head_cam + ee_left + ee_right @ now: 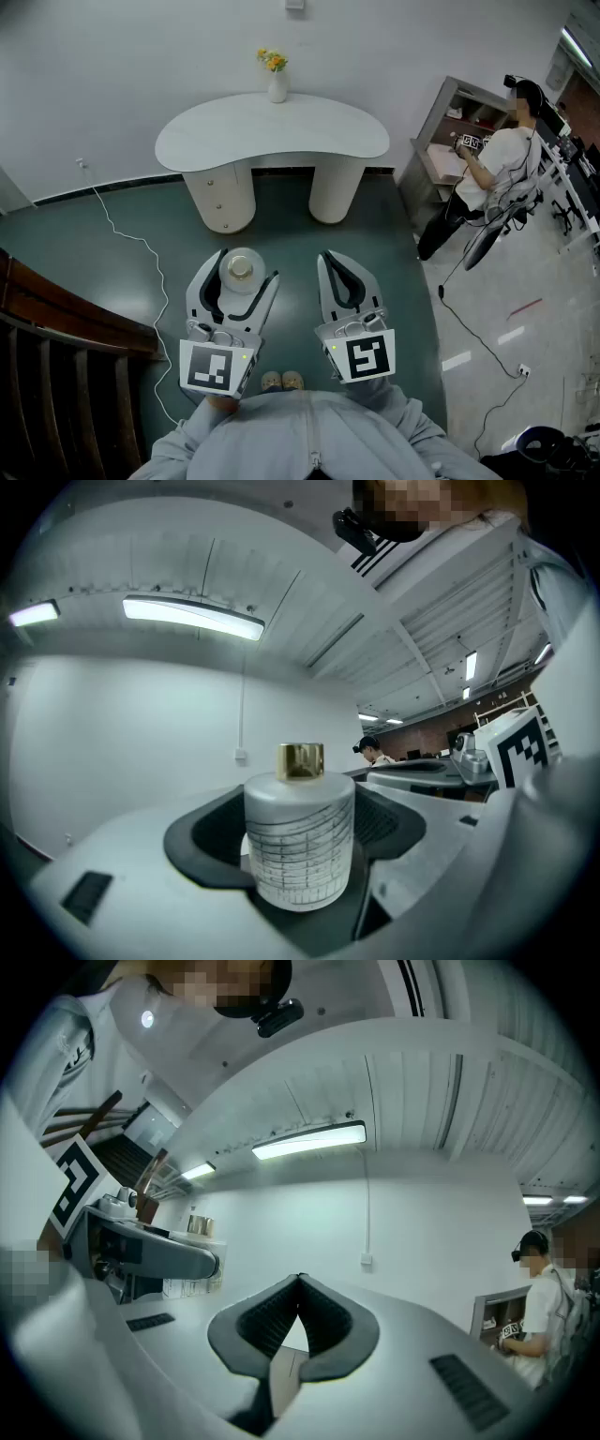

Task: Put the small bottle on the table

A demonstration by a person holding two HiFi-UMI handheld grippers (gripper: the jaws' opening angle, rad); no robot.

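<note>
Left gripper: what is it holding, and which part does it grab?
The left gripper holds the small bottle by its round frosted body, fingers on either side, gold cap up. The right gripper holds nothing.

Frosted white small bottle (300, 841), gold cap (300, 760), black grid lines; white table (272, 131).

Left gripper (247, 265): held above the floor, jaws spread wide and clasping the bottle.
Bottle (241, 270): round, white, gold cap, upright between the left jaws.
Right gripper (329, 257): beside the left, jaws together, nothing between them.
Table (319, 136): white, kidney-shaped, ahead against the wall, well apart from the bottle.
Vase (277, 86): at the table's back edge, with yellow flowers.
Floor (291, 230): dark green.
Person (497, 159): at right, facing a shelf.
</note>
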